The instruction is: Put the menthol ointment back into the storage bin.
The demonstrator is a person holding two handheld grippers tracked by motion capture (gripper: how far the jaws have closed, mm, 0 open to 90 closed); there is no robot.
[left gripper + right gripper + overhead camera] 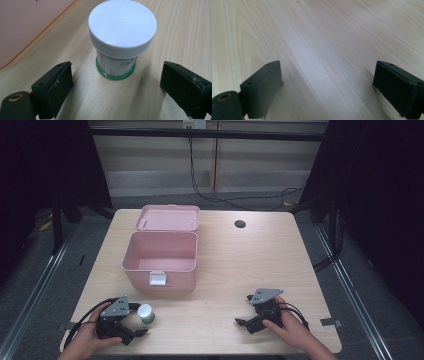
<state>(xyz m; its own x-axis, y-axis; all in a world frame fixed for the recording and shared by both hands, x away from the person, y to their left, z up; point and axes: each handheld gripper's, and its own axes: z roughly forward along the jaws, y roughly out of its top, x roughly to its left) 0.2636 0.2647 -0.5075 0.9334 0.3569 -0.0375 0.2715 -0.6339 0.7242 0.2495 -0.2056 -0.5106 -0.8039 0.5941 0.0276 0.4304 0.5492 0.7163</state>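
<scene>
Here I see a pale wood table (240,270) on grey floor, dark curtains either side. Left gripper (117,82) gapes wide, the white-capped jar (120,37) upright just beyond its jaws, beside the open pink box (159,257). Right gripper (327,85) spread over bare wood; the jar's label is unreadable

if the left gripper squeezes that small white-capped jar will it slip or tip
The small jar with the white ribbed cap looks like rigid plastic, so it probably won't deform. Its cap is wider than the green-rimmed base, so a nudge up high may tip it. The smooth label may slip; on its side it would likely roll.
</scene>
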